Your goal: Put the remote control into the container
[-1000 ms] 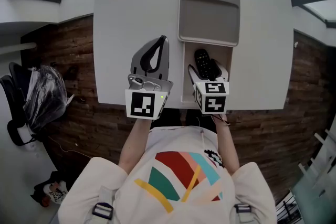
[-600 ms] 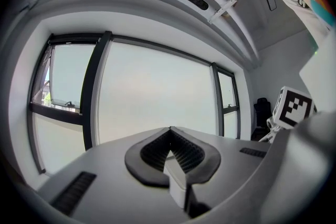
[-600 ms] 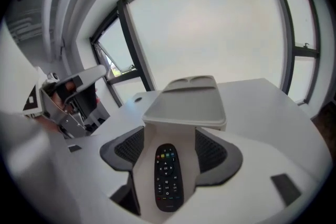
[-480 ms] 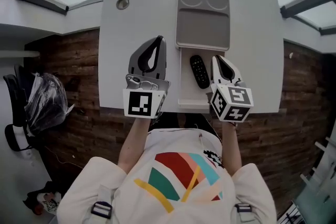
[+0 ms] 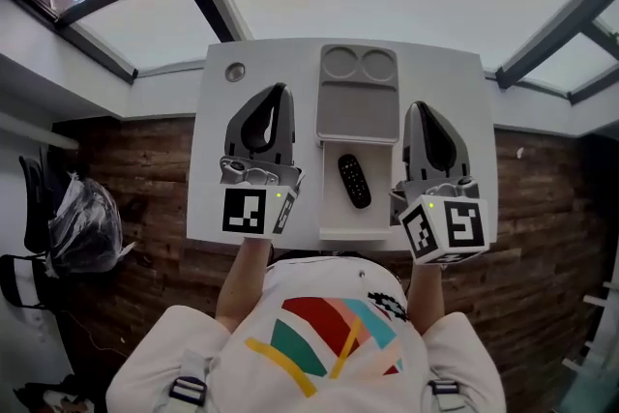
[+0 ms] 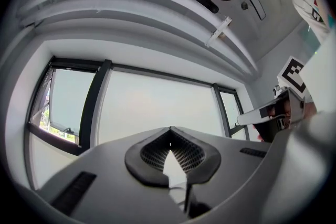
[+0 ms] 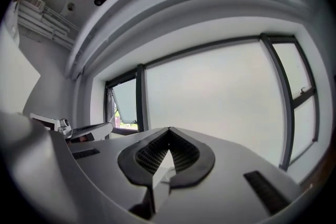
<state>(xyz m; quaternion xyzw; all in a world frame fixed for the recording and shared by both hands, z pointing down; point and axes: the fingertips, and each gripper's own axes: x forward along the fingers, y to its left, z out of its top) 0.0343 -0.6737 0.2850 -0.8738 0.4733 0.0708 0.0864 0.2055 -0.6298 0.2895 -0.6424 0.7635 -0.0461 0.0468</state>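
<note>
The black remote control point(image 5: 354, 181) lies slantwise inside the white open container point(image 5: 330, 213) at the table's front edge, between my two grippers. A grey tray-like lid point(image 5: 358, 102) with two round hollows sits just behind the container. My left gripper point(image 5: 280, 90) rests on the table left of the container, jaws shut and empty. My right gripper point(image 5: 415, 107) rests right of the container, apart from the remote, jaws shut with nothing between them. In both gripper views the shut tips of the left gripper point(image 6: 169, 129) and right gripper point(image 7: 168, 129) point up at windows.
The white table point(image 5: 469, 121) has a round grommet hole point(image 5: 235, 72) at its back left. A dark bag point(image 5: 82, 227) lies on the floor to the left. Brick-patterned floor surrounds the table.
The right gripper let go of the remote in the container, pulled out to the right and shut. The left gripper stayed put. The head view tilted up.
</note>
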